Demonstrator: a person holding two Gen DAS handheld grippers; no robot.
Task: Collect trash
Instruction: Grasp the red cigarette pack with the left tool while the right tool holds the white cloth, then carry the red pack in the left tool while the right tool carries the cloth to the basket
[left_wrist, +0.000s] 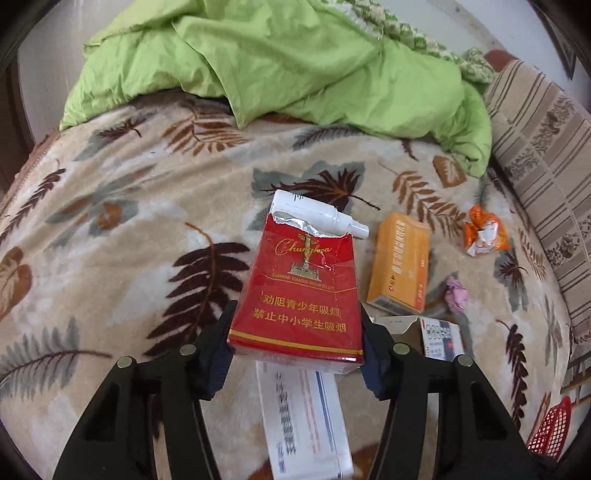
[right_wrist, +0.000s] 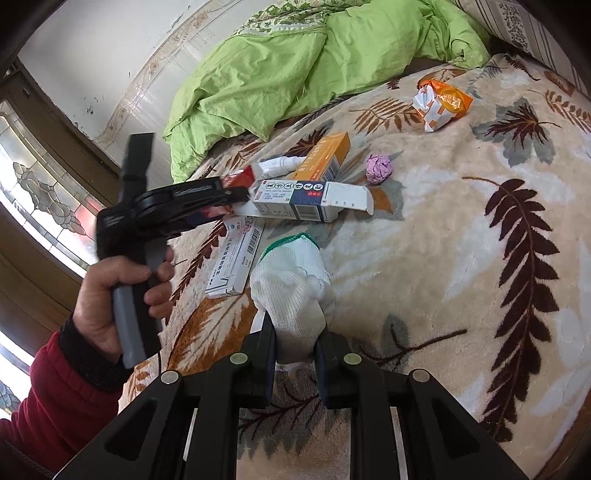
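Observation:
A torn-open red cigarette pack (left_wrist: 299, 295) is clamped at its lower sides by my left gripper (left_wrist: 297, 332), raised over a long white box (left_wrist: 306, 417). From the right wrist view, a hand in a red sleeve holds that left gripper (right_wrist: 231, 195) above the litter pile. My right gripper (right_wrist: 295, 343) is shut on a white knit glove (right_wrist: 291, 284) with a green cuff, which sticks out forward. On the leaf-patterned blanket (right_wrist: 461, 258) lie a white spray bottle (left_wrist: 332, 218), an orange box (left_wrist: 400, 269), a crumpled orange wrapper (left_wrist: 484, 232), a pink paper ball (left_wrist: 456, 295) and an open blue-and-white box (right_wrist: 303, 201).
A rumpled green quilt (left_wrist: 280, 59) covers the far end of the bed. A striped pillow (left_wrist: 543, 155) runs along the right side. A red plastic basket (left_wrist: 550, 424) shows past the bed's right edge. A wall and a stained-glass door (right_wrist: 44, 192) stand at the left.

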